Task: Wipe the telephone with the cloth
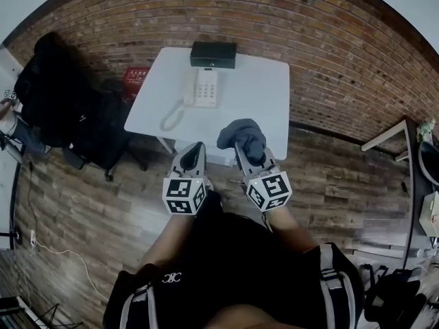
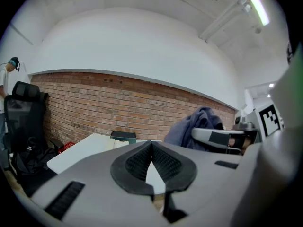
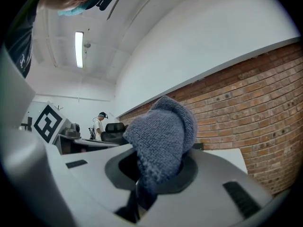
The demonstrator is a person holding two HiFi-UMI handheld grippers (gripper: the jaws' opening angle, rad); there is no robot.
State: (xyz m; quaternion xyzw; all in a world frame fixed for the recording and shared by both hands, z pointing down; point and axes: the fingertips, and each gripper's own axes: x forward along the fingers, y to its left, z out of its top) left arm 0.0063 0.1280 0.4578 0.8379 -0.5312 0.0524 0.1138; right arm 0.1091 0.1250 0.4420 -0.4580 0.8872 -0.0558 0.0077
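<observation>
1. Right hand-held gripper (image 1: 247, 153) is clamped on a grey-blue cloth (image 1: 242, 136). Its own view shows a coarse knitted weave bunched between the black pads and bulging above the jaws.
2. Left hand-held gripper (image 1: 197, 149) holds nothing. Its ribbed black pads meet at the tips, with a thin wedge of gap behind them.
3. A white, rectangular telephone (image 1: 204, 88) lies on the white bench (image 1: 257, 94), well ahead of both grippers. Its coiled cord (image 1: 171, 118) loops toward the near edge.
4. A flat black box (image 1: 213, 54) sits just beyond it, by the brick wall (image 1: 322, 46).
5. Only the head view shows the keypad. Only the right gripper view shows a distant person (image 3: 99, 123) beside a black office chair (image 3: 113, 129).
6. Each gripper's cube carries black-and-white square markers.
</observation>
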